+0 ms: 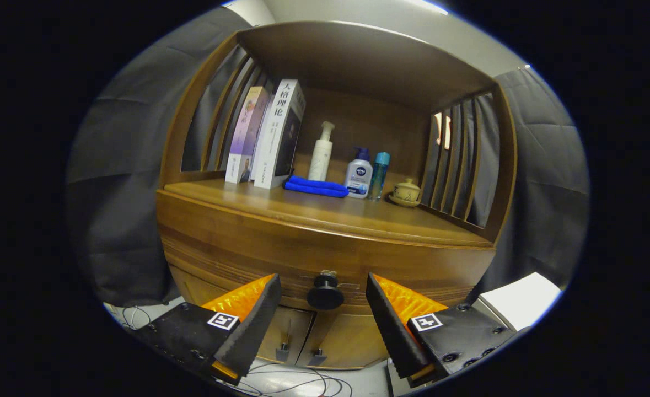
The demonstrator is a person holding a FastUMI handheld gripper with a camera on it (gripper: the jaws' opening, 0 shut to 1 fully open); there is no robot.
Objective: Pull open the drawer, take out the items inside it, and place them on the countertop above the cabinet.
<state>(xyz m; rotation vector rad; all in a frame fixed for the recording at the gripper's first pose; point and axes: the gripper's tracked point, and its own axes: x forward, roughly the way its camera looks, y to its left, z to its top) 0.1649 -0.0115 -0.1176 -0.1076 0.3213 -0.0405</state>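
A wooden cabinet stands in front of me with its drawer (247,259) closed. The drawer's round dark knob (325,293) sits just ahead of my gripper (323,282), level with the gap between the fingertips and not touched by them. My gripper is open with nothing held. Above the drawer runs the wooden countertop (325,212), bare along its front strip. What lies inside the drawer is hidden.
On the back of the countertop stand books (272,135), a folded blue cloth (316,186), a white pump bottle (321,151), a lotion bottle (358,172), a slim teal bottle (379,175) and a small lidded cup (406,192). Two lower doors (313,336) sit under the drawer. Cables (302,383) lie on the floor.
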